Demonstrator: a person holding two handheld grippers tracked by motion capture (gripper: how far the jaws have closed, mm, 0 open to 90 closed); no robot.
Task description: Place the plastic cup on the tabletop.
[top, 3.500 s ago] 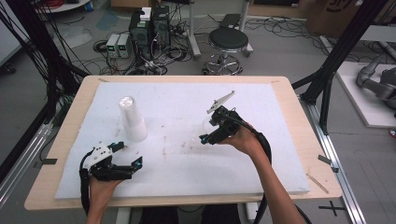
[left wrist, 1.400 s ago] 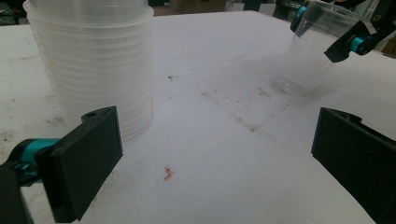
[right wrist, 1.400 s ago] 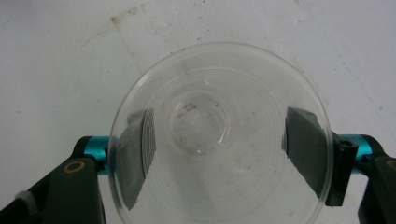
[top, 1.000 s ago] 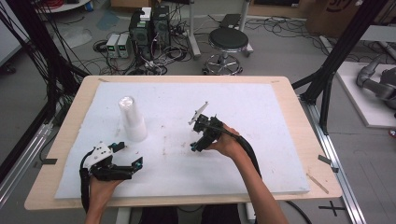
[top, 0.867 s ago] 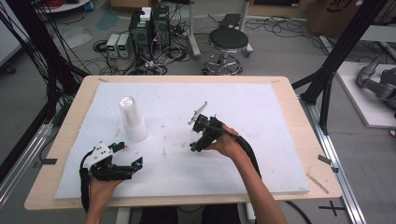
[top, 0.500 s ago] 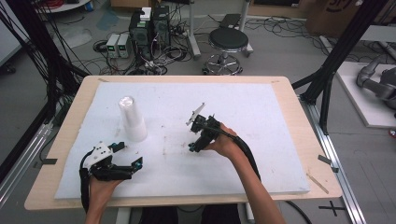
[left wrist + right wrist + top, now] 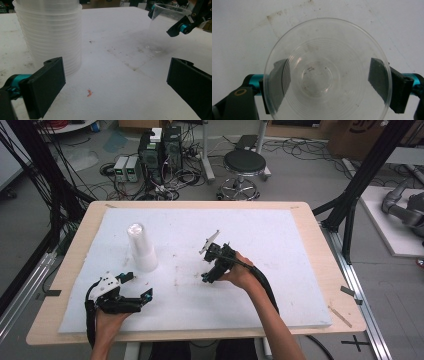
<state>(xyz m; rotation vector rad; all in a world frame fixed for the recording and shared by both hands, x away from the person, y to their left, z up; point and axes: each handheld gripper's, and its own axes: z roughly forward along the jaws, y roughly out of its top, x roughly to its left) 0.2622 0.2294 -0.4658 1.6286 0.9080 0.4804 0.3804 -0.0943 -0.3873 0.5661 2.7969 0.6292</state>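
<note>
Looking down on the counter [image 7: 310, 227] from the high view, we are seeing the right gripper [image 7: 216, 265] near the middle of the white mat [image 7: 280, 285]. In the right gripper view, its jaws are standing on either side of a single clear cup [image 7: 328, 72], pinching its wall. The left gripper [image 7: 131, 290] is resting at the near left, its jaws spread with nothing between them. A stack of clear cups [image 7: 141, 247] is standing upside down just beyond it.

Glossy clear plastic cup [image 7: 327, 72], seemingly ridged; matt white board [image 7: 280, 245].
</note>
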